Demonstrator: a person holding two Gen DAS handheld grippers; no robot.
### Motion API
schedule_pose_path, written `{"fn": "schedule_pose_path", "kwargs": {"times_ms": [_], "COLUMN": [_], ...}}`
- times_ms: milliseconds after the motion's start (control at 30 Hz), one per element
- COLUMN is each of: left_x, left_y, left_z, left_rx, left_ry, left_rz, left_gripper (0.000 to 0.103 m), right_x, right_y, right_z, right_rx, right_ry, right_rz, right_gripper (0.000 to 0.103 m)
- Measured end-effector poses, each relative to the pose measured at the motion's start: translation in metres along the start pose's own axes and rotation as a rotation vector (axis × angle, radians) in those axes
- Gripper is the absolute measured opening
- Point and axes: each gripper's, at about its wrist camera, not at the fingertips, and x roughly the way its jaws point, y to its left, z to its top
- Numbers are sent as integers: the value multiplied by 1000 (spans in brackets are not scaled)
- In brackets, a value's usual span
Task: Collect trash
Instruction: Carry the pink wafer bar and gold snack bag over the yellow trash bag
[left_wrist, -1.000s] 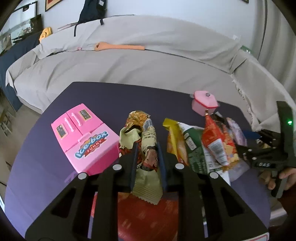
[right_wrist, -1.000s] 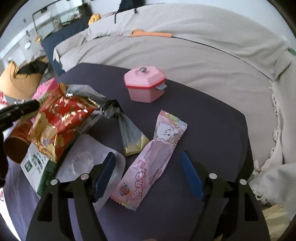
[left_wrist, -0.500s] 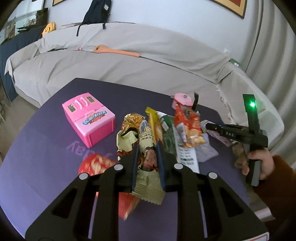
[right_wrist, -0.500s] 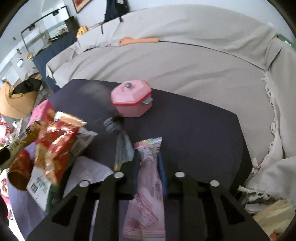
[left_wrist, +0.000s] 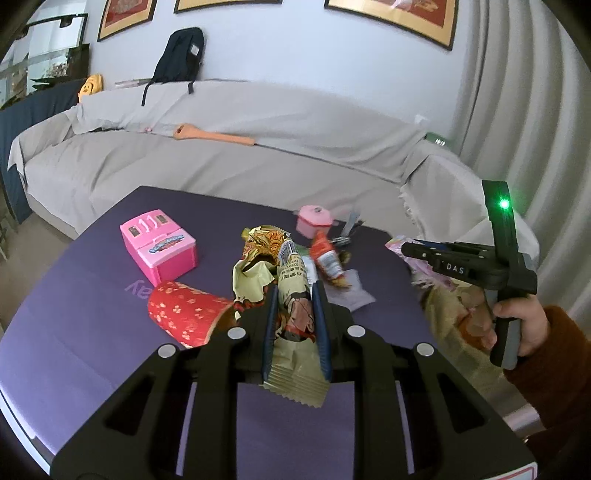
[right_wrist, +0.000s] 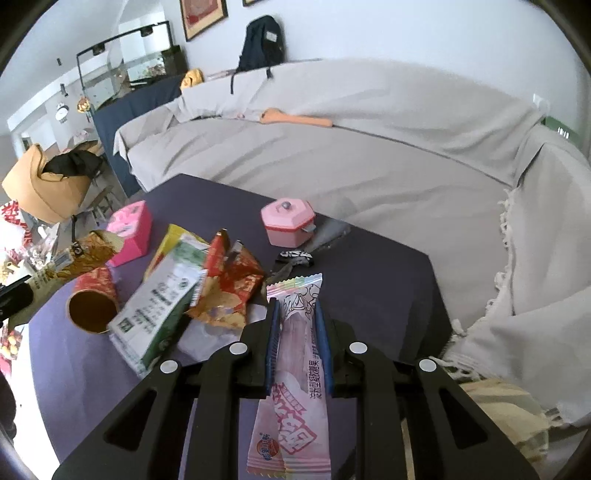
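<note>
Both grippers were loaded. The left gripper was nearly closed on a crumpled gold wrapper, whose long axis ran along the fingers, its crimped end hanging back toward the camera. The right gripper had just closed on a pink candy wrapper, which also lay lengthwise between the jaws, and it now held it pinched and clear of the table. The coming move probably turns on where the trash should go; no bin showed in either view, so its direction from the hands could not be told. The rest of the trash lay on the purple table, ahead of and below both grippers: one red paper cup on its side, one green-and-white bag, one red-and-gold bag, one small dark wrapper and one clear flat packet, possibly more underneath. The cup lay nearer the left gripper and the dark wrapper nearer the right. Two pink toys stood there too: one fridge and one lidded pot, probably not trash.
</note>
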Motion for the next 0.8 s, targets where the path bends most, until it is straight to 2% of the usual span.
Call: {"fn": "schedule_pose_path", "kwargs": {"times_ms": [200,533,800], "left_x": [-27,-46,-30], "left_y": [-19,-51,-103], "left_z": [1,-4,-2], "left_rx": [-3,-17,11], "left_ry": [-64,-105,-94], "left_rz": [-15,-66,-141], "left_gripper": [18,18,18], "right_x": [-46,-96,-127], "right_y": [5,-7,-50], "right_z": [-6,-16,-37], "right_rx": [-30,-22,33], "right_ry": [-53,-104,-127], "right_rz": [4,-16,-33], "right_gripper": [20,20,20]}}
